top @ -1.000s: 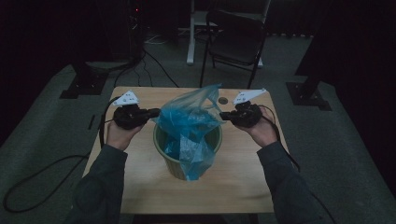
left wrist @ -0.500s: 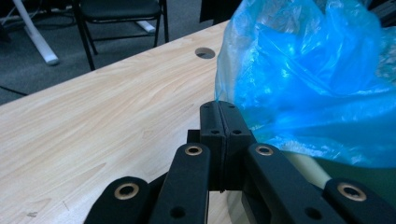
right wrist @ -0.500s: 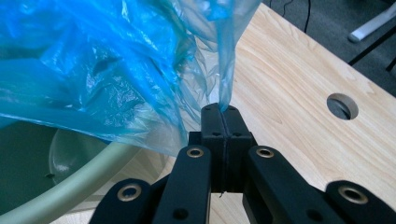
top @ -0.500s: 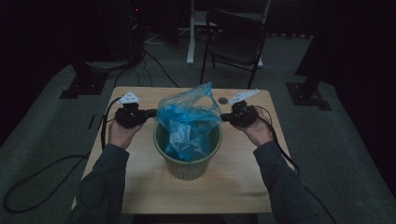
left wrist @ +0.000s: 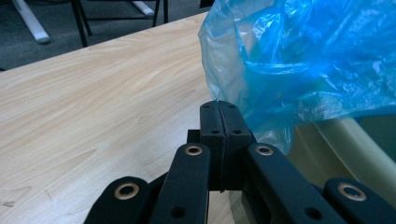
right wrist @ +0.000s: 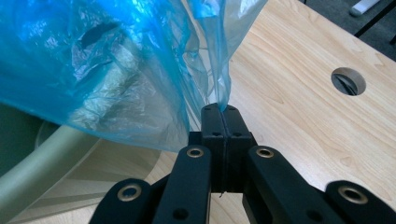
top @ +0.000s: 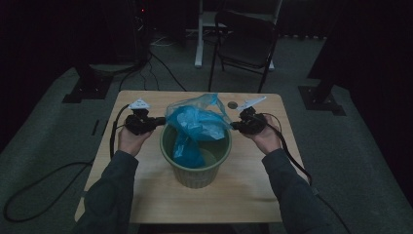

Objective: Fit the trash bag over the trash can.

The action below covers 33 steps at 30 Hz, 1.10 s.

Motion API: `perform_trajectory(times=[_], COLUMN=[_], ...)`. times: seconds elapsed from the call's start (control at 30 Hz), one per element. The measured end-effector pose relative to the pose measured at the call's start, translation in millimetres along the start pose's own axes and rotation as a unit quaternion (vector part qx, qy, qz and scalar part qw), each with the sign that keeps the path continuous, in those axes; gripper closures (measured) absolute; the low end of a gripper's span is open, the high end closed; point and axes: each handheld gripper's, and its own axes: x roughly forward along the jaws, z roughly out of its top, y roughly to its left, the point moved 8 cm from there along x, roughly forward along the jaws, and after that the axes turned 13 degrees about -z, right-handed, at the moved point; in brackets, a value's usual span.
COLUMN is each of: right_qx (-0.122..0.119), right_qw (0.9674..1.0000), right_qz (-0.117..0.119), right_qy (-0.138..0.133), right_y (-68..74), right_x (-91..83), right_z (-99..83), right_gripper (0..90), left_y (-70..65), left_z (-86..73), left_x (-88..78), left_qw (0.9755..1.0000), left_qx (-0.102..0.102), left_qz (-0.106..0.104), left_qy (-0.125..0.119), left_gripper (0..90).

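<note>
Current state. In the high view, the left claw [top: 159, 121] and the right claw [top: 234, 126] stand at opposite sides of the green bin [top: 196, 157], which sits at the centre of the bench [top: 146, 195]. Each claw is pressed together on an edge of the blue plastic bag [top: 197, 124]. The left gripper view shows the film [left wrist: 299, 60] caught at the tips of the closed left claw [left wrist: 219, 105]; the right gripper view shows a thin fold of it [right wrist: 116, 65] pinched the same way by the right claw [right wrist: 218, 108].

Change since the earlier frames. One second ago the bag hung higher, its bulk above the rim and its lower end draped over the front of the bin. Both hands have since come down. The bag's tail now lies inside the bin, toward the left of its opening, while the upper part is bunched over the rim at the upper centre of the frame.

Meaning for the work. The bag appears to be going in as a liner, and the insertion stage looks largely complete. The mouth of the bag is not yet spread around the rim; it is gathered between the two claws. The probable next stage is to draw the edges apart and down over the rim. The film is thin and could slip from either pinch.

The round hole [right wrist: 348, 80] in the bench lies at the upper right of the right gripper view, clear of the work.
</note>
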Motion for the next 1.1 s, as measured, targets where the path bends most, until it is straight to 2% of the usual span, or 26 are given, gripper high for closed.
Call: perform_trajectory(times=[0.3, 0.5, 0.6, 0.7, 0.87, 0.93, 0.97, 1.1], right_qx=[0.014, 0.007, 0.007, 0.007, 0.001, 0.002, 0.002, 0.001], right_qw=[0.9998, 0.9999, 1.0000, 1.0000, 1.0000, 1.0000, 0.9999, 0.9999], right_qz=[-0.009, -0.006, -0.001, -0.002, -0.001, -0.001, -0.001, -0.002], right_qy=[0.010, 0.005, -0.001, -0.004, -0.009, -0.009, -0.010, -0.013], right_y=[-2.5, -0.4, 0.0, 0.3, 2.6, 3.1, 3.2, 2.7], right_x=[2.8, -0.5, -4.4, -6.2, -9.5, -10.0, -10.8, -11.8], right_z=[-0.6, -2.6, -1.5, 0.0, 3.1, 3.6, 4.5, 5.9], right_gripper=[90.0, 90.0, 90.0, 90.0, 90.0, 90.0, 90.0, 90.0], left_y=[0.4, -0.8, -5.0, -7.1, -17.1, -17.1, -25.2, -33.8], left_z=[-0.8, 1.4, 5.1, 7.5, 15.9, 15.9, 22.2, 30.7], left_x=[7.1, -3.6, -17.0, -23.5, -38.9, -38.9, -44.4, -48.8], left_qw=[0.9999, 0.9997, 0.9996, 0.9994, 0.9983, 0.9983, 0.9977, 0.9967], left_qx=[-0.011, -0.021, -0.014, -0.010, -0.001, -0.001, 0.012, 0.027], left_qz=[-0.001, 0.001, 0.006, 0.009, 0.008, 0.008, 0.008, 0.006], left_qy=[0.004, -0.015, -0.026, -0.033, -0.058, -0.058, -0.067, -0.076], left_gripper=[89.3, 74.2, 66.5, 64.4, 61.3, 60.7, 60.0, 58.8])
